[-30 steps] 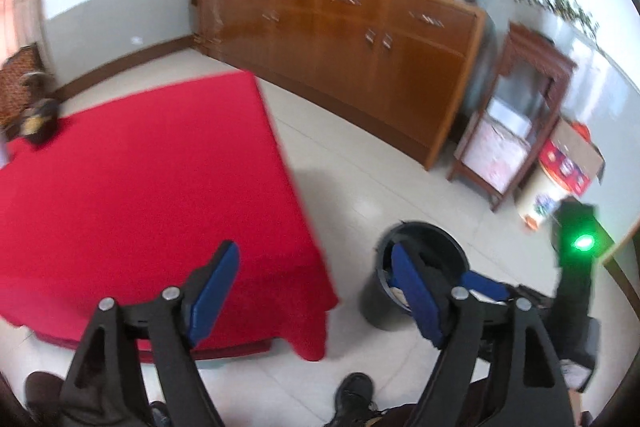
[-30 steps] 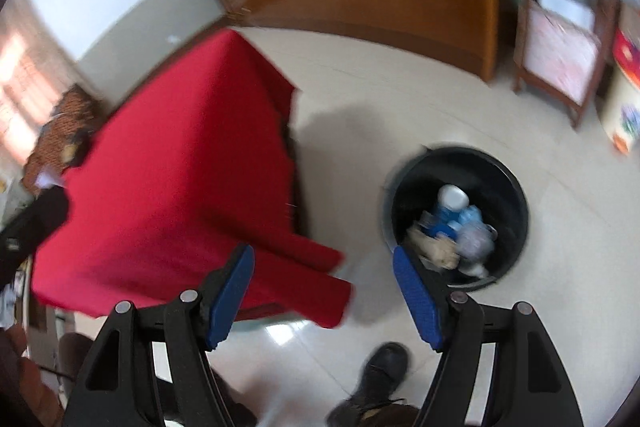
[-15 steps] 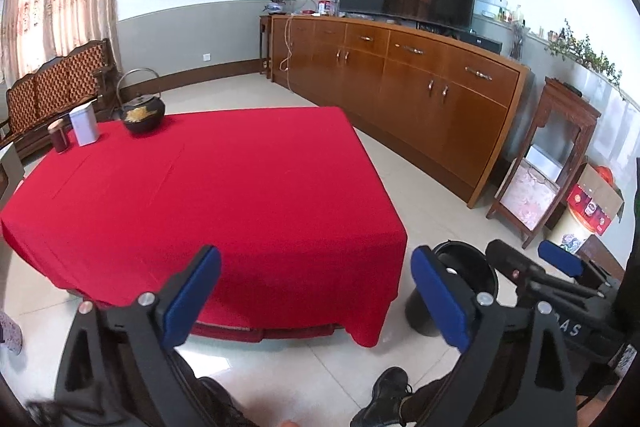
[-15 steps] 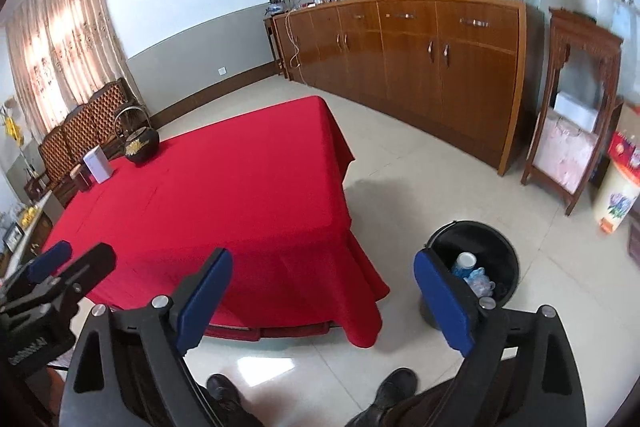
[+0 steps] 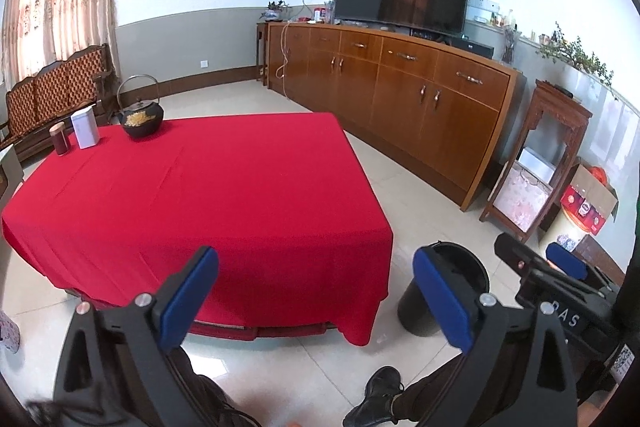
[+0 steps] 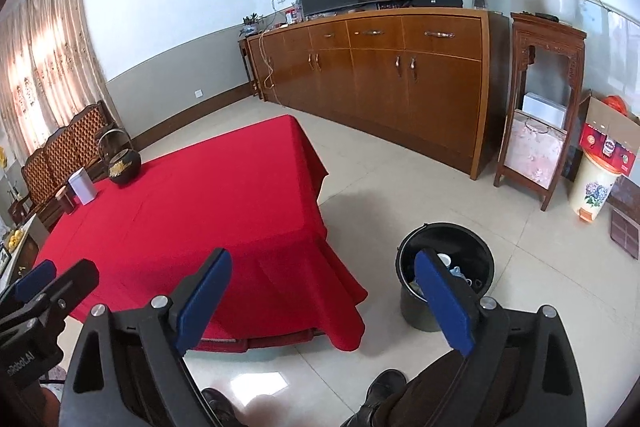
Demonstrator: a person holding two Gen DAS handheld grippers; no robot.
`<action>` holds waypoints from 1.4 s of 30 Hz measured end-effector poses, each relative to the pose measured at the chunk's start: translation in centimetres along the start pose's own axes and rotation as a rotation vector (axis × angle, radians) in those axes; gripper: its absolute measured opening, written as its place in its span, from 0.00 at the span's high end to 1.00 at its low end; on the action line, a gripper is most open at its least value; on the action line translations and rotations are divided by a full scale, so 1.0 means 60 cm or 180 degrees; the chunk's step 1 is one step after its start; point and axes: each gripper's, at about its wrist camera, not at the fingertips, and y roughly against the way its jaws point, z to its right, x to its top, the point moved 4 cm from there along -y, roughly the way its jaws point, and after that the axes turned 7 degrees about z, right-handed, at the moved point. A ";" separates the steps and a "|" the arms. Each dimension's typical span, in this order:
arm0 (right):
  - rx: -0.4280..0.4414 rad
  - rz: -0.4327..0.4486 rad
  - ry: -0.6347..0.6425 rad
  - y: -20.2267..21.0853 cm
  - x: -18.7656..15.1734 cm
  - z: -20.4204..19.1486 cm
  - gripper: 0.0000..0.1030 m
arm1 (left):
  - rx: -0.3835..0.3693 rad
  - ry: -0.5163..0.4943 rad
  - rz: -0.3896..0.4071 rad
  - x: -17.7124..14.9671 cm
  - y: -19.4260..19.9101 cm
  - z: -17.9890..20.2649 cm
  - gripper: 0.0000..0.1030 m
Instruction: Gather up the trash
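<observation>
Living room with a tiled floor: the black trash bin (image 6: 444,275) sits just beside the red-clothed counter (image 5: 200,187), trash already inside. Left gripper (image 5: 316,299) and right gripper (image 6: 324,301) both hang wide apart and empty, probably done dropping.

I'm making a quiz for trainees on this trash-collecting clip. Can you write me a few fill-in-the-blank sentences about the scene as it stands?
1. The table is covered with a ____ cloth.
2. The black bin stands on the ____, beside the table.
3. Both the left claw and the right claw are ____ and hold nothing.
4. The kettle stands at the table's ____ end from the claws.

Missing words: red; floor; open; far
</observation>
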 end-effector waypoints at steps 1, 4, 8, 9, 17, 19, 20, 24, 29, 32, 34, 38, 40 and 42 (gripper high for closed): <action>-0.0005 0.0018 0.0002 0.002 0.001 -0.001 0.09 | 0.0003 0.0008 0.0027 0.001 0.003 0.000 0.04; 0.0001 0.0068 0.0004 0.008 0.006 -0.003 0.09 | 0.0023 -0.0003 0.0091 0.005 0.011 -0.002 0.04; -0.0020 0.0137 0.0067 0.015 0.014 -0.010 0.09 | 0.0041 -0.0029 0.0133 0.008 0.015 -0.002 0.04; -0.0021 0.0149 0.0080 0.016 0.016 -0.012 0.09 | 0.0040 -0.0034 0.0132 0.008 0.015 -0.001 0.04; -0.0052 0.0224 0.0135 0.023 0.022 -0.018 0.09 | 0.0051 -0.0034 0.0109 0.010 0.014 0.002 0.04; -0.0061 0.0225 0.0146 0.023 0.021 -0.017 0.09 | 0.0048 -0.0042 0.0109 0.010 0.014 0.001 0.04; -0.0058 0.0224 0.0142 0.022 0.021 -0.016 0.09 | 0.0053 -0.0041 0.0111 0.010 0.014 0.001 0.04; -0.0064 0.0227 0.0148 0.023 0.020 -0.016 0.09 | 0.0064 -0.0038 0.0106 0.010 0.014 0.002 0.04; -0.0052 0.0216 0.0151 0.022 0.020 -0.016 0.09 | 0.0078 -0.0030 0.0109 0.013 0.013 0.000 0.04; -0.0050 0.0217 0.0155 0.023 0.021 -0.015 0.09 | 0.0092 -0.0024 0.0110 0.014 0.013 -0.004 0.04; -0.0045 0.0222 0.0160 0.024 0.021 -0.014 0.09 | 0.0098 -0.0017 0.0107 0.015 0.011 -0.006 0.04; -0.0051 0.0225 0.0169 0.023 0.021 -0.017 0.09 | 0.0110 -0.0020 0.0095 0.016 0.010 -0.008 0.04; -0.0044 0.0220 0.0170 0.022 0.021 -0.016 0.09 | 0.0117 -0.0026 0.0098 0.017 0.010 -0.008 0.04; -0.0041 0.0211 0.0171 0.022 0.022 -0.017 0.09 | 0.0126 -0.0032 0.0103 0.017 0.011 -0.006 0.04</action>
